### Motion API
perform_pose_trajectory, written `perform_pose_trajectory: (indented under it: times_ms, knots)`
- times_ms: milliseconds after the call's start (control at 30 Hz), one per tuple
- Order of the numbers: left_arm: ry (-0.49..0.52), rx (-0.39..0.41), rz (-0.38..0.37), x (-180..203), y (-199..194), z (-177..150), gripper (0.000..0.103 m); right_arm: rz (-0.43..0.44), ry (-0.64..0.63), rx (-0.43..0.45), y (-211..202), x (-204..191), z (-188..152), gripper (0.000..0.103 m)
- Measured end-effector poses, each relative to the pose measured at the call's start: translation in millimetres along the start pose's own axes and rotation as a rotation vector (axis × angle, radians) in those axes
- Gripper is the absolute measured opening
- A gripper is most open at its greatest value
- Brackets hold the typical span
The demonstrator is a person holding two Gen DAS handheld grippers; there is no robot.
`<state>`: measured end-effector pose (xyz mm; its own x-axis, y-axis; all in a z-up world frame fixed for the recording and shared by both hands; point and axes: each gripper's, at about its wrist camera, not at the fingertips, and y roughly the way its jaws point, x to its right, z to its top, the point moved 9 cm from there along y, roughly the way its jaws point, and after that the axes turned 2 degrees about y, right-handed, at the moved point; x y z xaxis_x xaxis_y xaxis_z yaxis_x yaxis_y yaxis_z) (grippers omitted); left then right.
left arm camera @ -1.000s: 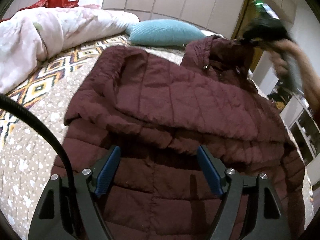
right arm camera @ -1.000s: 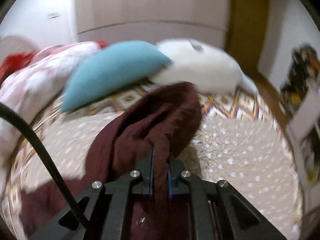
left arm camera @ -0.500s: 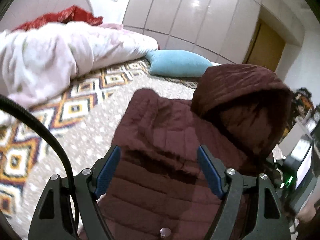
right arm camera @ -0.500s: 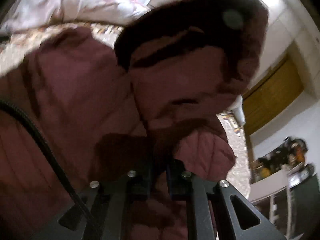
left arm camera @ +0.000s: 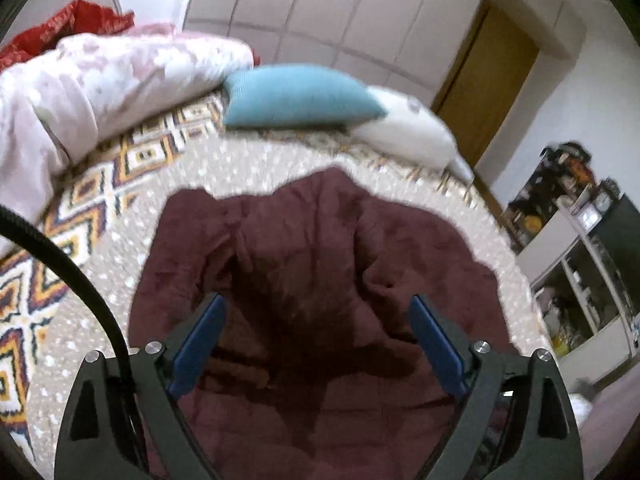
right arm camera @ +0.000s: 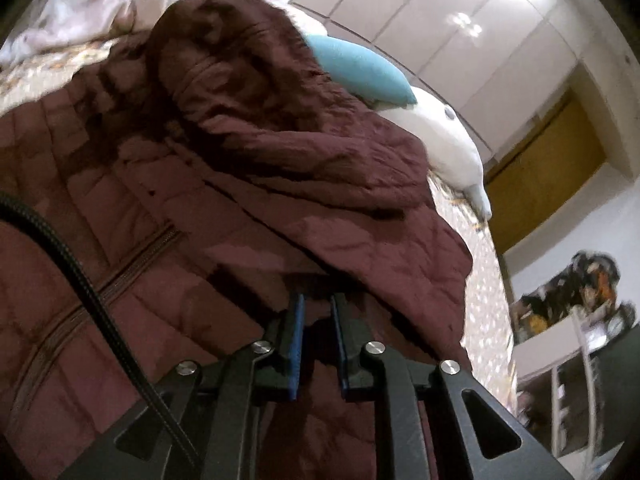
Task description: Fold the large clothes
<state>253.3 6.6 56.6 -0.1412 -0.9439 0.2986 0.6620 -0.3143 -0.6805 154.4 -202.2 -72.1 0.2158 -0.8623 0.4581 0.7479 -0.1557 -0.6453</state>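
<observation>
A maroon quilted jacket (left arm camera: 320, 248) lies on the patterned bedspread (left arm camera: 120, 184), its upper part folded over the body. My left gripper (left arm camera: 317, 300) hovers above it, jaws wide and still opening, with nothing gripped. In the right wrist view the jacket (right arm camera: 280, 152) fills the frame, zipper (right arm camera: 120, 272) to the left. My right gripper (right arm camera: 318, 300) sits low against the folded-over flap. Its jaws are opening to a narrow gap, and the blue pads (right arm camera: 297, 336) no longer press the fabric, whose edge drapes over the tips.
A teal pillow (left arm camera: 296, 96) and a white pillow (left arm camera: 404, 132) lie at the head of the bed. A pink-white duvet (left arm camera: 100, 76) is heaped at the left. Shelves (left arm camera: 580, 280) stand past the bed's right edge, near a wooden door (left arm camera: 492, 80).
The right gripper swung the hood end over and down onto the jacket body, then parted its jaws. The left gripper rose, pulled back and opened wider.
</observation>
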Motion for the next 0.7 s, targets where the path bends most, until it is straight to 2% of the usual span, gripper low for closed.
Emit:
perform_pose_trajectory:
  times_ms: [100, 133, 167, 200, 233, 333, 467, 533, 600, 700]
  knots:
    - [-0.012, -0.085, -0.053, 3, 32, -8, 0.091, 0.050, 0.100, -0.006, -14, 15, -8, 0.021]
    - [-0.030, -0.124, -0.087, 5, 42, -12, 0.082, 0.070, 0.131, -0.007, -16, 20, -8, 0.022]
    - [-0.054, -0.174, -0.131, 8, 52, -19, 0.041, 0.089, 0.156, -0.007, -19, 25, -9, 0.022]
    - [-0.064, -0.214, -0.149, 11, 57, -24, 0.023, 0.108, 0.183, -0.007, -21, 28, -9, 0.023]
    - [-0.062, -0.243, -0.149, 12, 60, -29, 0.019, 0.124, 0.208, -0.006, -23, 33, -7, 0.024]
    - [0.009, -0.189, -0.130, 21, 43, -35, 0.019, 0.176, 0.302, 0.004, -34, 43, -4, 0.029]
    - [0.006, -0.160, -0.197, 36, 9, -51, 0.018, 0.221, 0.400, 0.027, -44, 51, 6, 0.031]
    - [0.013, -0.153, -0.201, 38, 0, -63, 0.018, 0.228, 0.431, 0.038, -47, 52, 8, 0.031]
    - [-0.006, -0.166, -0.180, 36, 7, -75, 0.018, 0.252, 0.470, 0.046, -48, 52, 14, 0.031]
    - [-0.018, -0.218, -0.122, 29, 40, -94, 0.021, 0.308, 0.527, 0.048, -46, 48, 28, 0.031]
